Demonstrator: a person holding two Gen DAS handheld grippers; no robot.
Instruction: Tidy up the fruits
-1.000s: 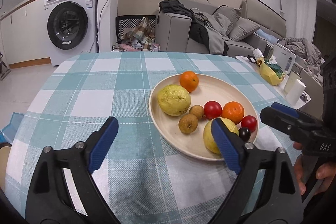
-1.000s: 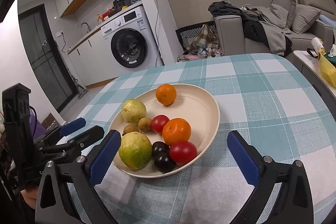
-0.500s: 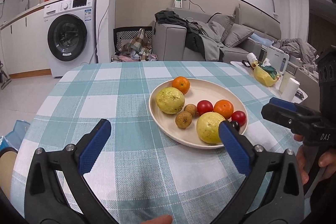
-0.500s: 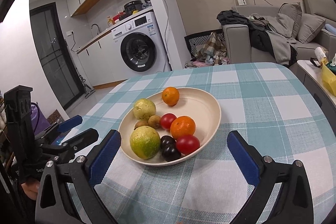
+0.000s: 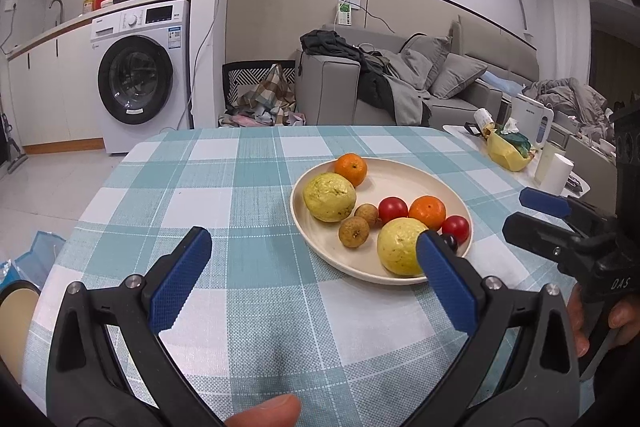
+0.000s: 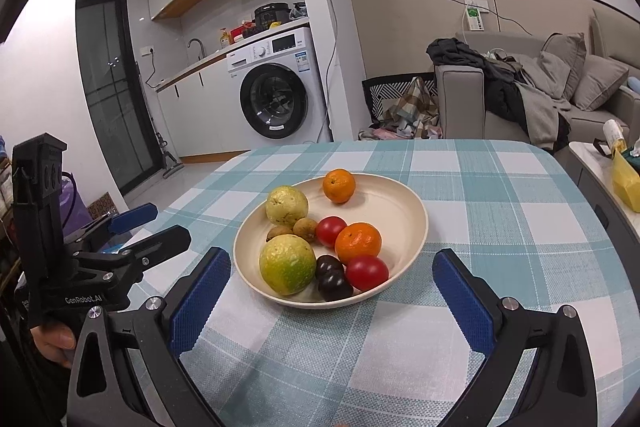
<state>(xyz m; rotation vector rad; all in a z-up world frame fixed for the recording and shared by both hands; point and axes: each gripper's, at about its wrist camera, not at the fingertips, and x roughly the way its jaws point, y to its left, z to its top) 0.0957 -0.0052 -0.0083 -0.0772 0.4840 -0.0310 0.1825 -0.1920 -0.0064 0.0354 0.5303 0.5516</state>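
Observation:
A cream plate [image 5: 404, 177] [image 6: 394, 199] on a teal checked tablecloth holds two yellow-green guavas [image 5: 329, 197] [image 6: 287, 263], two oranges [image 5: 351, 169] [image 6: 358, 243], two red tomatoes [image 5: 393, 209] [image 6: 367, 271], two brown longans [image 5: 353, 231] and dark plums [image 6: 332, 277]. My left gripper [image 5: 314, 269] is open and empty, above the cloth to the plate's near left. My right gripper [image 6: 330, 291] is open and empty, just in front of the plate; it also shows in the left wrist view [image 5: 532, 211].
A side table [image 5: 516, 167] with a yellow bag, cups and tissue stands right of the table. A washing machine [image 5: 138, 83] and a grey sofa [image 5: 400, 87] with clothes lie beyond the far edge. The left gripper shows in the right wrist view [image 6: 140, 231].
Both grippers have drawn back and up from the plate, so the plate looks smaller and farther. Both stay open and empty. The fruits have not moved.

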